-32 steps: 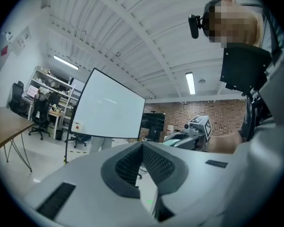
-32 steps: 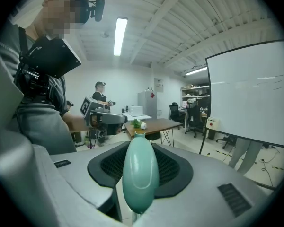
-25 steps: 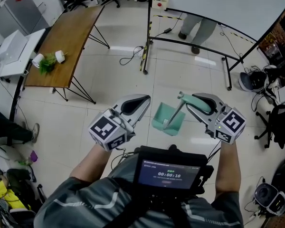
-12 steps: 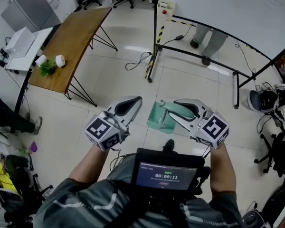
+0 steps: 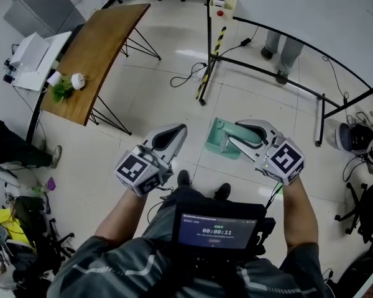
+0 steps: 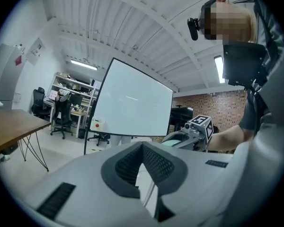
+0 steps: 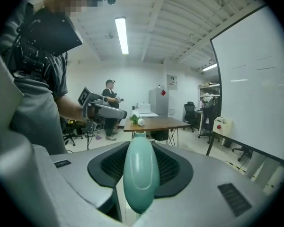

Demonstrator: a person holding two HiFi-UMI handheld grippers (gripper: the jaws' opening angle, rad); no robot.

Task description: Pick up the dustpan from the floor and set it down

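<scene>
The teal dustpan hangs above the tiled floor, its pan to the left of my right gripper. That gripper is shut on the dustpan's handle, which fills the gap between its dark pads in the right gripper view. My left gripper is beside it on the left, apart from the dustpan, shut with nothing in it. In the left gripper view its tips meet, and the right gripper shows beyond them with a bit of teal.
A wooden table with a small plant stands at the upper left. A whiteboard on a black frame lies ahead, with a person's legs behind it and a cable on the floor. Chairs and gear crowd the right edge.
The person has walked across the floor, carrying both grippers along. The dustpan has stayed in the right gripper's hold and swung closer to it. The left gripper has stayed shut.
</scene>
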